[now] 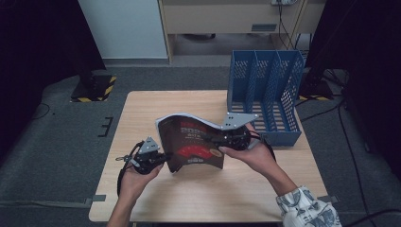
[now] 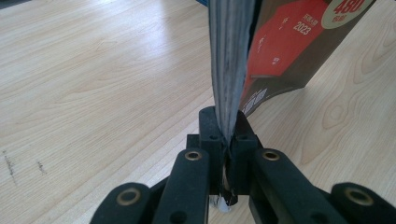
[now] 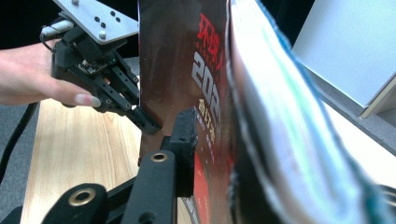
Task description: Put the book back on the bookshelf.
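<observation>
A thick magazine (image 1: 191, 142) with a dark brown and red cover is held above the wooden table (image 1: 156, 104), bowed into a curve. My left gripper (image 1: 163, 158) is shut on its lower left corner. In the left gripper view both jaws pinch the page edges (image 2: 227, 128), and the cover (image 2: 280, 46) rises to the right. My right gripper (image 1: 220, 141) is shut on the magazine's right edge. In the right gripper view one black jaw lies against the cover (image 3: 177, 56); the other is hidden behind the pages. The left gripper (image 3: 147, 122) clamps the far edge there.
A blue perforated file rack (image 1: 265, 90) with three slots stands at the table's back right corner, just beyond the right hand. Bare tabletop lies to the left and front. Grey carpet surrounds the table, with dark stands at both sides.
</observation>
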`<state>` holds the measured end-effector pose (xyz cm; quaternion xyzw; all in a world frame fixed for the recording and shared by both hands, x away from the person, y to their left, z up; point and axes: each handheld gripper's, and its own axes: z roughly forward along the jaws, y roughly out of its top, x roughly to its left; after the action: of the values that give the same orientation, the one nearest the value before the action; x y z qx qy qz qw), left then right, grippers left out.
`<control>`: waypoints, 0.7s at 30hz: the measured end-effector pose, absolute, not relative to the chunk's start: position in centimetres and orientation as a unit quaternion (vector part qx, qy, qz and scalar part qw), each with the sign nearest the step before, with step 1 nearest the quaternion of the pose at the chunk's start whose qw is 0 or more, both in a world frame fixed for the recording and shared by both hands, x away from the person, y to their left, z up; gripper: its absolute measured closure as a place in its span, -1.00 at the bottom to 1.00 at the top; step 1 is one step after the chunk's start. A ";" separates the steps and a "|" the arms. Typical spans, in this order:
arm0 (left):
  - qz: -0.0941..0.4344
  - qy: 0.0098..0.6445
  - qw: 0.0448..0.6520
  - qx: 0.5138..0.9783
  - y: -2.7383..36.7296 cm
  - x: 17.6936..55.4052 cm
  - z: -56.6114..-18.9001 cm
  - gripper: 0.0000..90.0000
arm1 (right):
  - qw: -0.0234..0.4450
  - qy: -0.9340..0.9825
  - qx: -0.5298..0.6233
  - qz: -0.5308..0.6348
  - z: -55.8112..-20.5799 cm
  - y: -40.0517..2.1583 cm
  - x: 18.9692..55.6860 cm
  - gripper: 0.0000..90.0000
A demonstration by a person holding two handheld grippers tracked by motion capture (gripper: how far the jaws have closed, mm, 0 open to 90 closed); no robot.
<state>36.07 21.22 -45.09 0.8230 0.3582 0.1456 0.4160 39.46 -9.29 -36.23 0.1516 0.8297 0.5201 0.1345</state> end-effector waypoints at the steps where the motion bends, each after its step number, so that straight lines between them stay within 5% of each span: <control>1: 0.146 0.358 0.416 0.823 21.2 36.1 -45.1 0.93 | 0.134 0.829 0.152 0.521 -36.2 -9.3 39.5 0.61; 21: 0.143 0.359 0.419 0.822 21.3 36.1 -45.2 0.93 | 0.134 0.831 0.149 0.519 -35.9 -8.5 39.8 0.89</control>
<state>36.09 21.30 -45.15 0.8217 0.3589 0.1433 0.4188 39.84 -8.52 -35.88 0.1490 0.8308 0.5192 0.1339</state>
